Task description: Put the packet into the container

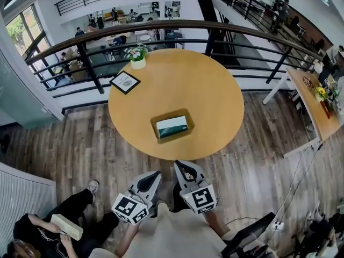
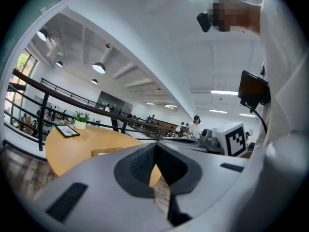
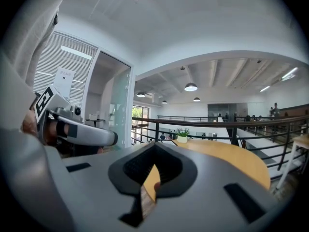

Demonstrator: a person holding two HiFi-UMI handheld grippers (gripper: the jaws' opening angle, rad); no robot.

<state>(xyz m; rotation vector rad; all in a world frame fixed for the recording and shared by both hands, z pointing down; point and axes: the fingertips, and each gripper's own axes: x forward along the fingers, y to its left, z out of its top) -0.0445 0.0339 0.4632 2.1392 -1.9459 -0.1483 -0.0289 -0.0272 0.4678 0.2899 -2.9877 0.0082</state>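
Observation:
On the round wooden table [image 1: 215,95] stands a shallow wooden container [image 1: 172,126], and a teal and white packet [image 1: 172,127] lies flat inside it. Both grippers hang short of the table's near edge, over the floor. My left gripper [image 1: 155,174] is shut with nothing in it; its jaws meet at the tips in the left gripper view [image 2: 155,146]. My right gripper [image 1: 180,166] is shut and empty too, its tips touching in the right gripper view [image 3: 154,145]. From the left gripper view only the container's rim [image 2: 106,151] shows.
A potted flower [image 1: 137,55] and a framed card [image 1: 124,82] sit at the table's far left. A black railing [image 1: 161,31] curves behind the table. A person [image 1: 48,227] sits on the floor at the lower left. Another table [image 1: 317,112] stands at the right.

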